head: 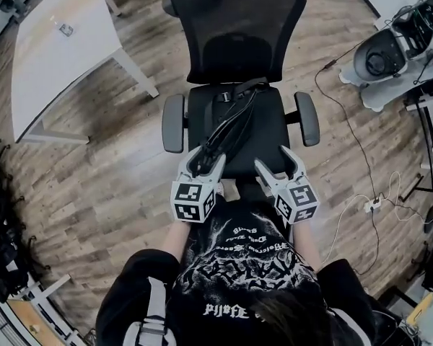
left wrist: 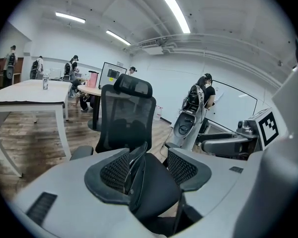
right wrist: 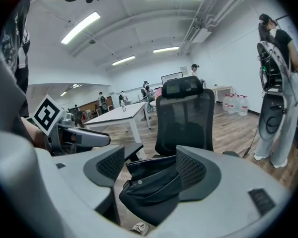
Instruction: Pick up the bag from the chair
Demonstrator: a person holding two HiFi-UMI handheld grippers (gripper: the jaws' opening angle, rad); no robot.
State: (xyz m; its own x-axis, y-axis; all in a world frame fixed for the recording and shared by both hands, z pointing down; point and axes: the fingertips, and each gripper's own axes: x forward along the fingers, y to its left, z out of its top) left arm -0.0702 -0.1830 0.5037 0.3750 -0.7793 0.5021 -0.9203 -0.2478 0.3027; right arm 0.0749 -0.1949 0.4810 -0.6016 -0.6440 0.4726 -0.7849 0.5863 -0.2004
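Observation:
A black bag (head: 231, 125) lies lengthwise on the seat of a black office chair (head: 270, 132), with its strap running up toward the backrest. My left gripper (head: 204, 163) is at the bag's near end. Its jaws are apart, and the bag's thin edge (left wrist: 134, 165) stands between them, close to the left pad. My right gripper (head: 278, 163) hovers open over the front right of the seat. In the right gripper view the folded bag (right wrist: 151, 180) shows just beyond the jaws, with the left gripper (right wrist: 64, 133) to its left.
The chair's armrests (head: 173, 123) (head: 307, 119) flank the seat. A white table (head: 58, 42) stands at the far left. A white machine (head: 390, 49) stands at the far right, and a cable (head: 346, 121) runs from it across the wood floor to a power strip (head: 373, 204).

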